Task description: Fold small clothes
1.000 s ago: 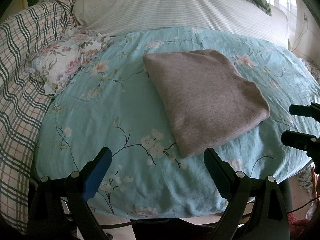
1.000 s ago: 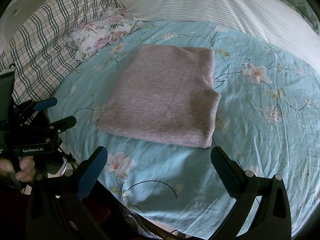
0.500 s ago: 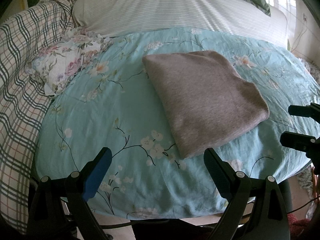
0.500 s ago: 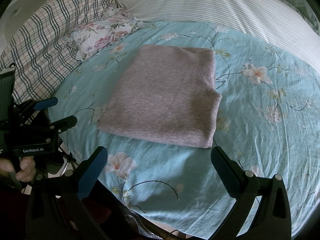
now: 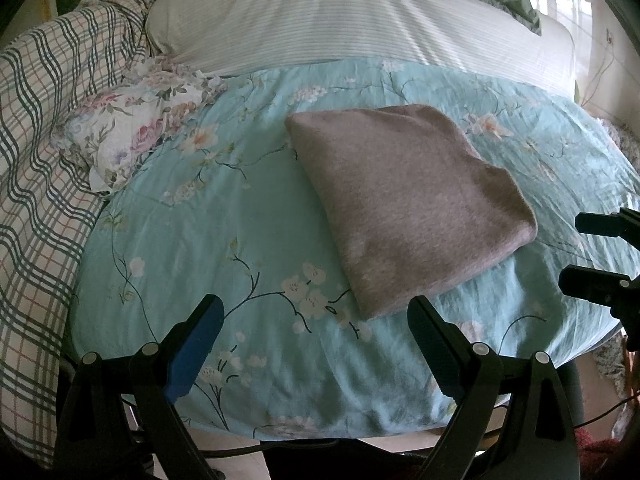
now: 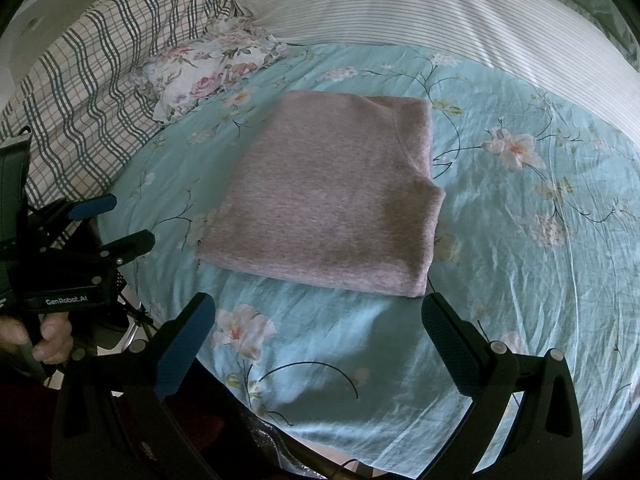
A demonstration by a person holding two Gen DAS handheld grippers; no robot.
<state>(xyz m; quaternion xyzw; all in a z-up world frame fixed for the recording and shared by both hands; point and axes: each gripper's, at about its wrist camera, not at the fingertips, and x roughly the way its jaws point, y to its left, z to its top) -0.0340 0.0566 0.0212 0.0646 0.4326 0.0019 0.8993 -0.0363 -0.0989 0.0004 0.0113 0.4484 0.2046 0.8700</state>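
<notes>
1. Left wrist view: my left gripper is spread wide with nothing between the fingers, hanging over the near edge of the bed.
2. Right wrist view: my right gripper is likewise wide open and empty, just short of the garment's near edge. My hand on the left unit's handle shows at the left edge of that view.
3. Grey garment lies flat on the teal floral bedspread, roughly mid-bed, folded into 1 compact rectangle. Neither gripper touches it.
4. Edges look mostly square; 1 small step sticks out on the right side of the fold in the right wrist view, and the layers are slightly uneven there.
5. My read: folding of this piece looks done or nearly done. At most a tidy-up of that step is left.
6. Floral pillow and plaid blanket sit well apart, to the left. No other small clothes visible, so I can't tell whether more items are left.
</notes>
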